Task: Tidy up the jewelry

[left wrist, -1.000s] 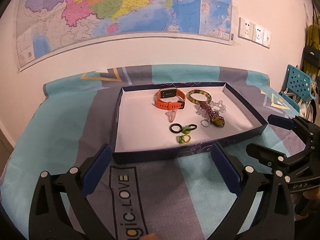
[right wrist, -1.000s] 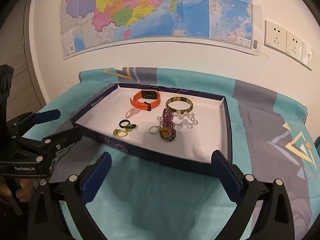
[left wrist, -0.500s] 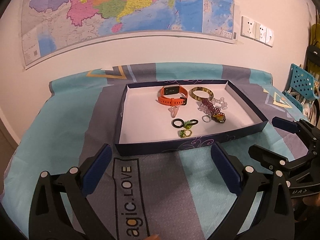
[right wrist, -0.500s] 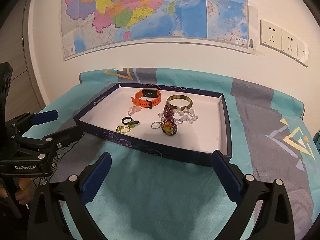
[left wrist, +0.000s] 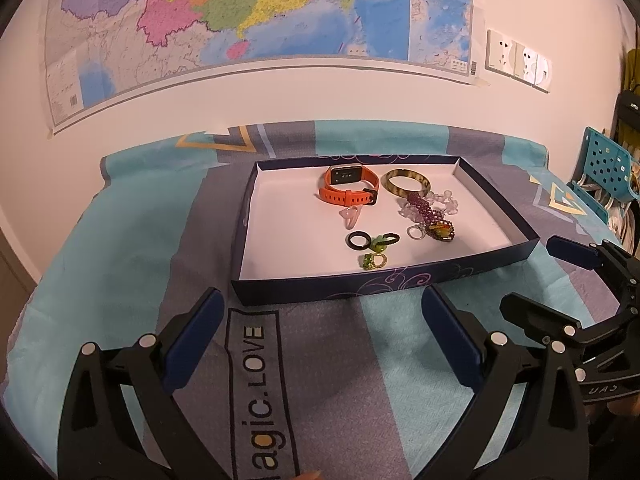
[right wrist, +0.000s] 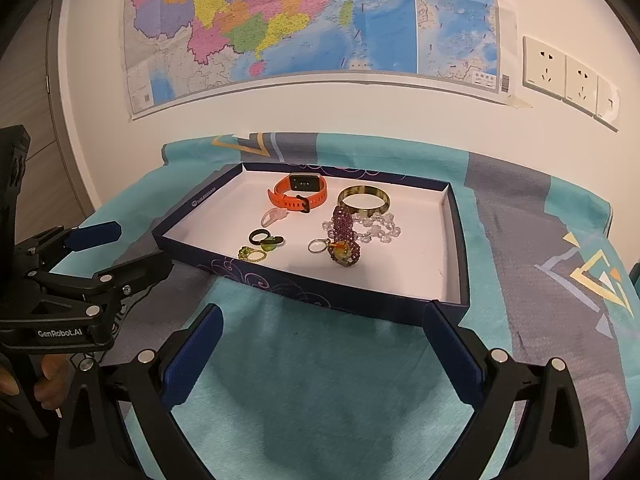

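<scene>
A shallow dark blue box lid (left wrist: 400, 280) (right wrist: 280, 280) with a white floor lies on the cloth. In it are an orange watch (left wrist: 348, 188) (right wrist: 298, 196), a tortoiseshell bangle (left wrist: 406, 182) (right wrist: 363, 199), a purple bead bracelet (left wrist: 430, 216) (right wrist: 344, 236), clear beads (right wrist: 380, 228), a pink clip (left wrist: 351, 215), a black ring (left wrist: 358, 240) (right wrist: 258, 237) and green rings (left wrist: 373, 260) (right wrist: 252, 255). My left gripper (left wrist: 320, 336) (right wrist: 116, 248) is open and empty in front of the lid. My right gripper (right wrist: 320, 348) (left wrist: 544, 276) is open and empty, at the lid's near right corner.
A teal and grey printed cloth (left wrist: 120, 260) covers the table. A wall map (left wrist: 256, 16) and sockets (right wrist: 568, 76) are on the wall behind. A teal perforated chair (left wrist: 608, 168) stands at the right.
Both grippers have pulled back from the box lid, which now looks smaller and farther away. Both stay open and empty.
</scene>
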`<state>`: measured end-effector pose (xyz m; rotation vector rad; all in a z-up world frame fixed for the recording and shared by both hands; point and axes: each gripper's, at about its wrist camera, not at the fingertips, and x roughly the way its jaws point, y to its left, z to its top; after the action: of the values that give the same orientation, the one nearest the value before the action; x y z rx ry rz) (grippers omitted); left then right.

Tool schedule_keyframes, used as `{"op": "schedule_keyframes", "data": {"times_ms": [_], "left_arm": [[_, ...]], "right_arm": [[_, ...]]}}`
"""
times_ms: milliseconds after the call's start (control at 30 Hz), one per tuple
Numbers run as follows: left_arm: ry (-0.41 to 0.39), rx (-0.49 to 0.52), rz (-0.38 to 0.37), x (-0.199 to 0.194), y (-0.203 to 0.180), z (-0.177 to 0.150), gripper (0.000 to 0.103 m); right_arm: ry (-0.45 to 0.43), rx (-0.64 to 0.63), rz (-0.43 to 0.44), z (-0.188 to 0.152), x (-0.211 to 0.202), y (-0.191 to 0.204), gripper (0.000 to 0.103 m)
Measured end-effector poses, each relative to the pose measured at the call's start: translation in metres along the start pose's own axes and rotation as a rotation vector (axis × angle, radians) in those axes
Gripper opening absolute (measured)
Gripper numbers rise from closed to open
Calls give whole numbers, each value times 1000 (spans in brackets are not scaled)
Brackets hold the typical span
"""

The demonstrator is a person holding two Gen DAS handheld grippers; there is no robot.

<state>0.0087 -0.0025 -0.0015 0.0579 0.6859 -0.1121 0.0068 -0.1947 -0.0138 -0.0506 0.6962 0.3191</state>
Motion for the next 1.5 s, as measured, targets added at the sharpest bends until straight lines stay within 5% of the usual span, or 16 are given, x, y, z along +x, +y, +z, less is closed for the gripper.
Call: {"op": "schedule_keyframes", "data": {"times_ms": [1500], "left_arm": [[36, 1, -5, 8, -2, -2, 97]], "right_arm": [[15, 14, 11, -2, 2, -2, 97]]}}
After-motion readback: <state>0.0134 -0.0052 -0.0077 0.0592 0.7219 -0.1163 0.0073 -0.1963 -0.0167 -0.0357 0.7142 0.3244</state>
